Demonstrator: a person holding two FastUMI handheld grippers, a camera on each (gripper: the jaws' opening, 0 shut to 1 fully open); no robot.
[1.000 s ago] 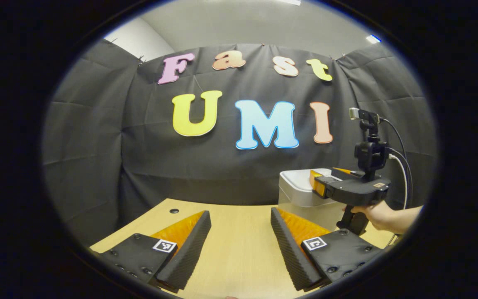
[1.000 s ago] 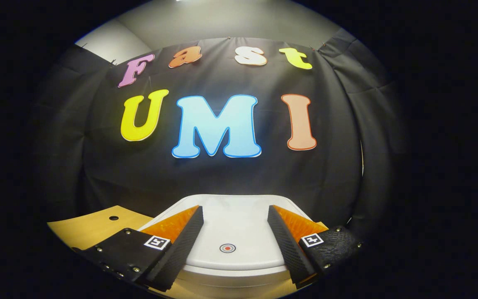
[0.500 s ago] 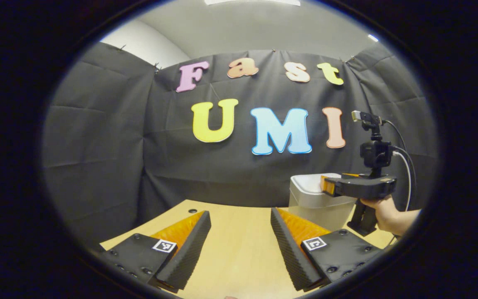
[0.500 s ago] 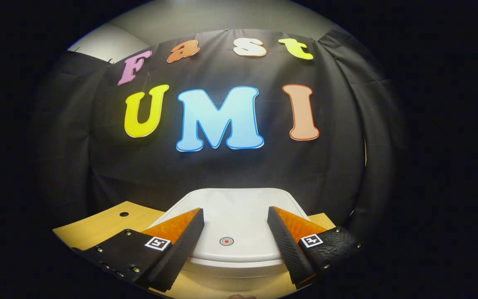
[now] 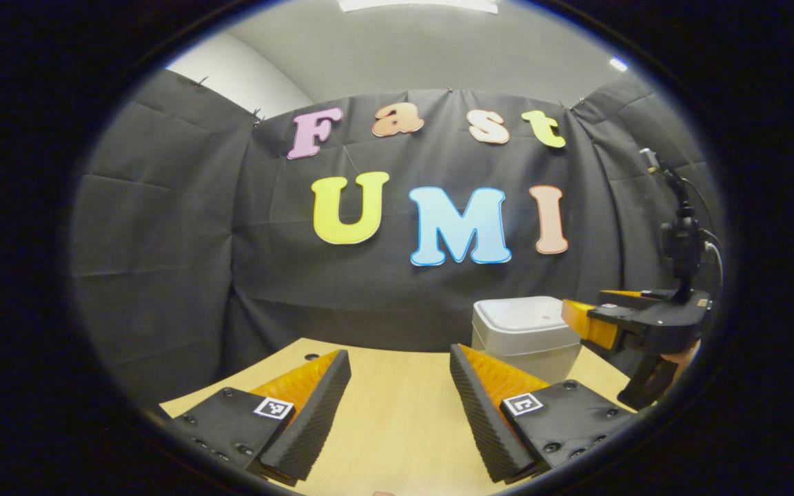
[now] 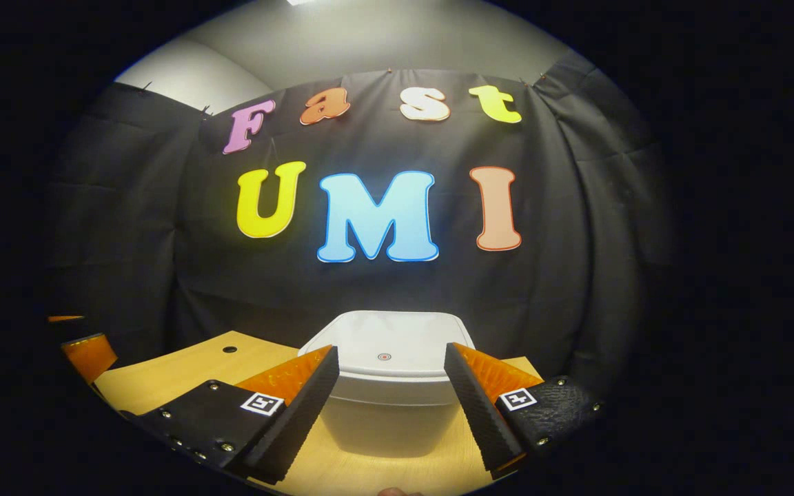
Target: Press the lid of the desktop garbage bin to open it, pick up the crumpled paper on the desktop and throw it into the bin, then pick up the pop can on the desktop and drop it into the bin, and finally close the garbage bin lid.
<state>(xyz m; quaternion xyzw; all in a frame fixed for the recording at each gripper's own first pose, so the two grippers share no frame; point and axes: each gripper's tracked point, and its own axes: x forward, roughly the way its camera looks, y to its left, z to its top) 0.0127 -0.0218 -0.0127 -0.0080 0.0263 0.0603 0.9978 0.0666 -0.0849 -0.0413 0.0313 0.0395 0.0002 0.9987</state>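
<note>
The white desktop bin stands at the table's far right with its lid down flat. In the right gripper view the bin is straight ahead beyond my fingertips, and a small red dot marks the lid. My right gripper is open, level with the bin's front wall and a short way before it. It also appears to the right of the bin as the right gripper, held by a hand. My left gripper is open over bare wood.
The wooden table has a small round hole near its far edge, seen again as the hole. The left gripper's fingers show at the far left edge. Black cloth closes the booth behind the bin.
My right gripper has drawn back from over the bin lid and dropped lower, so the bin now stands ahead of its fingertips. The lid stays down. The left gripper has hardly moved.
</note>
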